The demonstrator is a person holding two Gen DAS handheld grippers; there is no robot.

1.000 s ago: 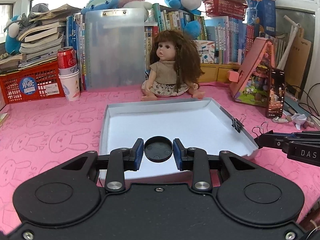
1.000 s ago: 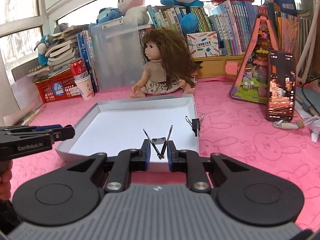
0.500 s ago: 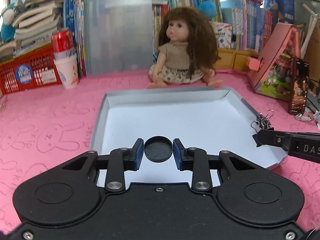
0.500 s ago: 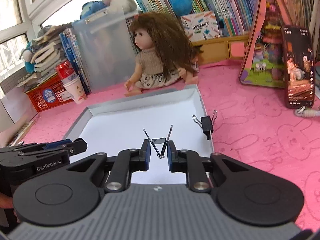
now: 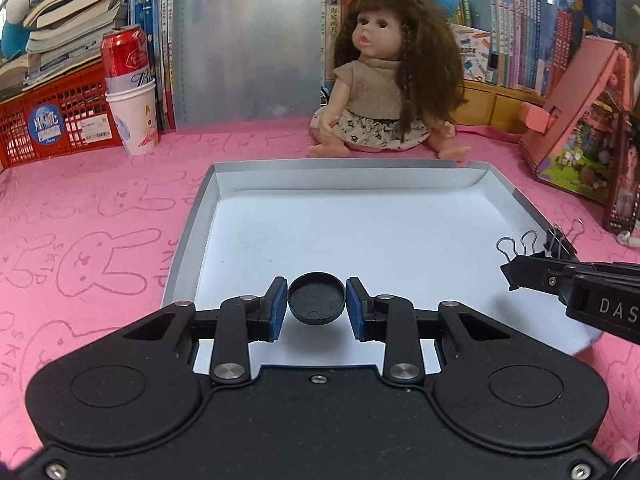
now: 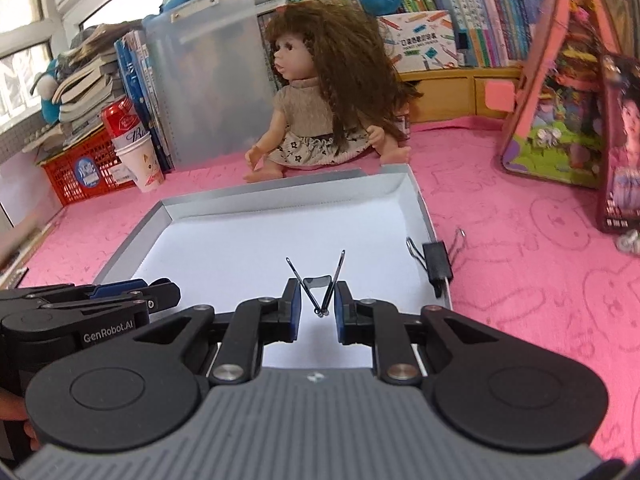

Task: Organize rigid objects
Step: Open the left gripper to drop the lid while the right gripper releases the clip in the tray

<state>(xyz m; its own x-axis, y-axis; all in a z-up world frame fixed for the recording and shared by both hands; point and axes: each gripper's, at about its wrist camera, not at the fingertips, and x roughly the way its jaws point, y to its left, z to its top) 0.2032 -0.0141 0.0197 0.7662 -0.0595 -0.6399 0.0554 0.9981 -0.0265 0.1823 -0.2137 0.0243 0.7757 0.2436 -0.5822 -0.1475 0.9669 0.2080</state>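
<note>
A black round cap (image 5: pixel 317 298) is clamped in the left gripper (image 5: pixel 317 305) above the near part of the white tray (image 5: pixel 188 236). A binder clip (image 6: pixel 319 290) is pinched by the right gripper (image 6: pixel 317 307) over the same tray, a second clip (image 6: pixel 437 261) being fixed on its right rim; a doll (image 5: pixel 380 76) is seated behind the tray

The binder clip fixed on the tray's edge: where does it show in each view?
Left wrist view: binder clip at far right, on the tray rim, behind the right claw.
Right wrist view: right of centre, same rim.
Shared landmark: the doll behind the tray.
</note>
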